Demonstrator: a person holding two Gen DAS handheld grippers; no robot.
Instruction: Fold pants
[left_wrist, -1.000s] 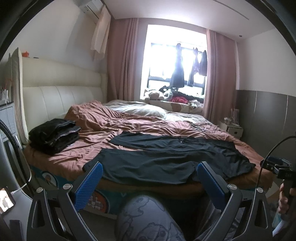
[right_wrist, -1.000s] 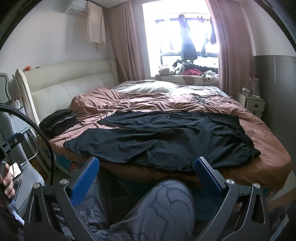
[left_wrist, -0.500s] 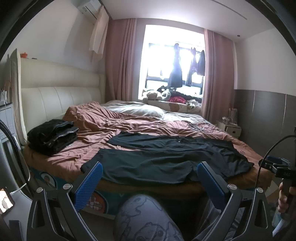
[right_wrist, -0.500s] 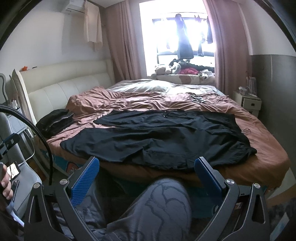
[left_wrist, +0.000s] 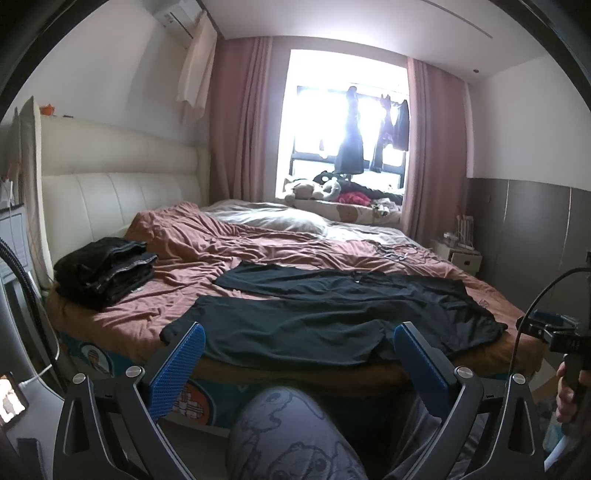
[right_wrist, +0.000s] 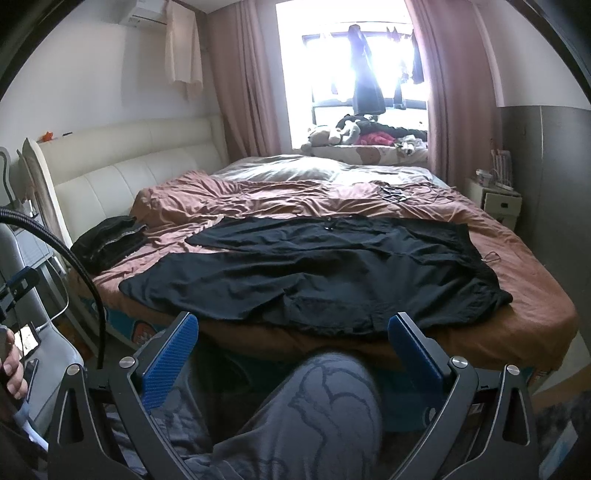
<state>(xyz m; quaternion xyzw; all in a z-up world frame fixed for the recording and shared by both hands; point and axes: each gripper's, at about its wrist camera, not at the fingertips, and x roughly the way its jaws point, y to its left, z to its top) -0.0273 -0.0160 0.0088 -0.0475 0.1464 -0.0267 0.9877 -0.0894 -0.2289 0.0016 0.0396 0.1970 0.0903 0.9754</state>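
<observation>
No brand name or legible writing is made out anywhere; only cartoon prints are seen, on the bed base (left_wrist: 192, 398) below and left of the left hand-held gripper (left_wrist: 299, 354) and on the grey pyjama-clad knee (left_wrist: 291, 435) directly beneath it.

The left hand-held gripper is held low in front of the bed, levelled and aimed forward, its blue fingers (left_wrist: 177, 369) spread wide and nothing caught between them. The right hand-held gripper (right_wrist: 295, 347) is held the same way, level and pointing ahead over the raised knee (right_wrist: 325, 406), its jaws likewise released and empty. At the right edge of the left wrist view, the person's right hand (left_wrist: 570, 391) is seen wrapped around a gripper handle; at the left edge of the right wrist view, the left hand (right_wrist: 13, 373) is glimpsed gripping its own.

The black pants (left_wrist: 332, 314) are laid flat just ahead of both grippers on the near edge of the brown bedsheet (left_wrist: 258, 251), legs stretched towards the left and waist towards the right, touched by neither gripper. In the right wrist view the pants (right_wrist: 314, 269) are spread right across the space between the fingers. Far ahead and to the left, a pile of dark folded clothes (left_wrist: 103, 269) is set by the cream headboard (left_wrist: 110, 188). A bright window (left_wrist: 343, 122) with hanging garments is seen straight ahead beyond the bed.
</observation>
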